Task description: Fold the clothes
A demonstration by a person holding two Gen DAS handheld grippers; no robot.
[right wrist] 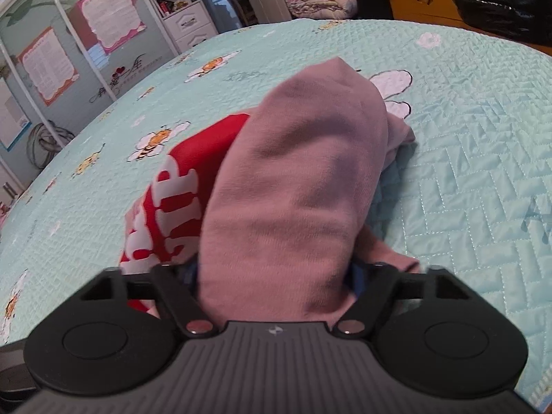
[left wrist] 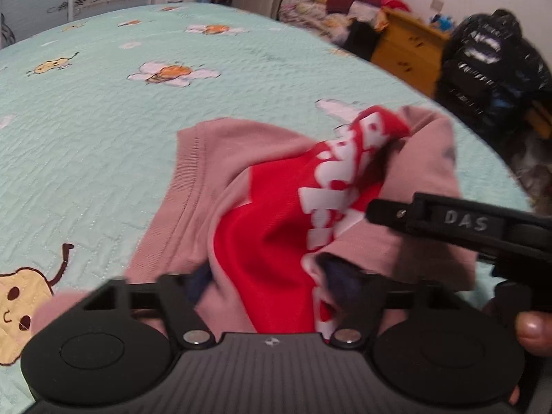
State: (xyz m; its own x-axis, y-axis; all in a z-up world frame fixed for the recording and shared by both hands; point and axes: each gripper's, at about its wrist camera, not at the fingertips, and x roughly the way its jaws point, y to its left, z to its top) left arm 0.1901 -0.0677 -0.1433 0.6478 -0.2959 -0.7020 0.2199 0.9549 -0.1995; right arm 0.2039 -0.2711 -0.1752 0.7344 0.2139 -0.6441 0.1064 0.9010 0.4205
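A pink sweatshirt [left wrist: 214, 158] with a red panel [left wrist: 269, 234] bearing white letters lies partly lifted on a mint quilted bedspread [left wrist: 103, 138]. My left gripper [left wrist: 265, 276] is shut on a bunched edge of it, and the cloth fills the gap between the fingers. One of my right gripper's fingers [left wrist: 448, 220] reaches in from the right over the pink cloth. In the right wrist view the sweatshirt [right wrist: 293, 189] rises in a pink hump from my right gripper [right wrist: 272, 276], which is shut on it. The red panel [right wrist: 193, 169] hangs to the left. Cloth hides both pairs of fingertips.
The bedspread [right wrist: 465, 138] spreads wide around the garment. Past the bed's far edge are a wooden dresser [left wrist: 407, 51], a shiny black bag [left wrist: 490, 55], a heap of bedding [left wrist: 327, 3], white drawers [right wrist: 189, 24] and wardrobe doors with posters [right wrist: 48, 62]. A thumb [left wrist: 533, 327] shows at the right.
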